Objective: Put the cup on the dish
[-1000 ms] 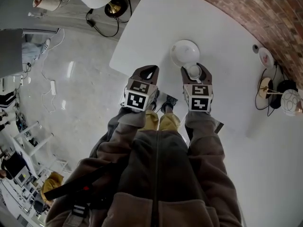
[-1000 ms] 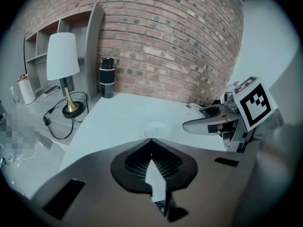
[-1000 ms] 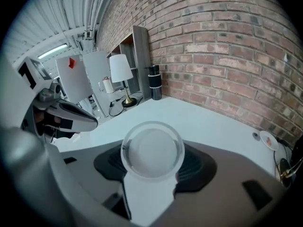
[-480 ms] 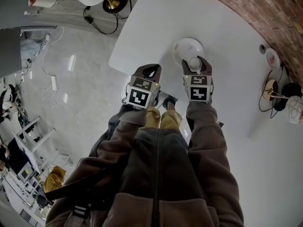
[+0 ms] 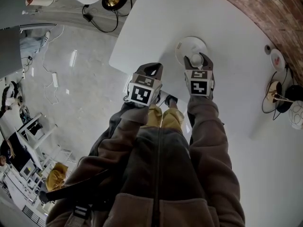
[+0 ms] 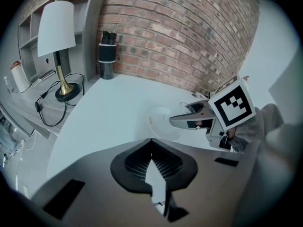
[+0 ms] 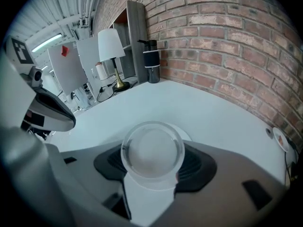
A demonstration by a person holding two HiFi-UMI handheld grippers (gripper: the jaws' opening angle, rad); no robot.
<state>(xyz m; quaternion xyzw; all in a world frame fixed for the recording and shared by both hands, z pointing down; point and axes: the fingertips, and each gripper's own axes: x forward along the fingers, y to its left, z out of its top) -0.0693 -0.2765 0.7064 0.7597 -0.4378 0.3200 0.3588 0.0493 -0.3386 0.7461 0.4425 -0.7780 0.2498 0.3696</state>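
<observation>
A small clear cup point(image 5: 195, 60) sits between the jaws of my right gripper point(image 5: 197, 61), which is shut on it. Seen from the right gripper view, the cup point(image 7: 152, 150) has its mouth toward the camera, pads on both sides. The white dish point(image 5: 191, 45) lies on the white table just beyond; the cup overlaps its near rim, and whether they touch I cannot tell. A strip of the dish point(image 7: 182, 130) shows behind the cup. My left gripper point(image 5: 151, 70) hangs at the table's near edge, left of the dish point(image 6: 161, 122), shut and empty.
The round white table point(image 5: 156, 22) ends just left of my left gripper. A brick wall curves behind it. A dark bottle point(image 6: 107, 53) and a white-shaded lamp point(image 6: 59, 56) stand at the back left. A small plate point(image 5: 277, 59) and cabled items point(image 5: 277, 96) lie far right.
Both grippers have sunk toward the table. The right one has carried the cup forward, from short of the dish to over its near rim.
</observation>
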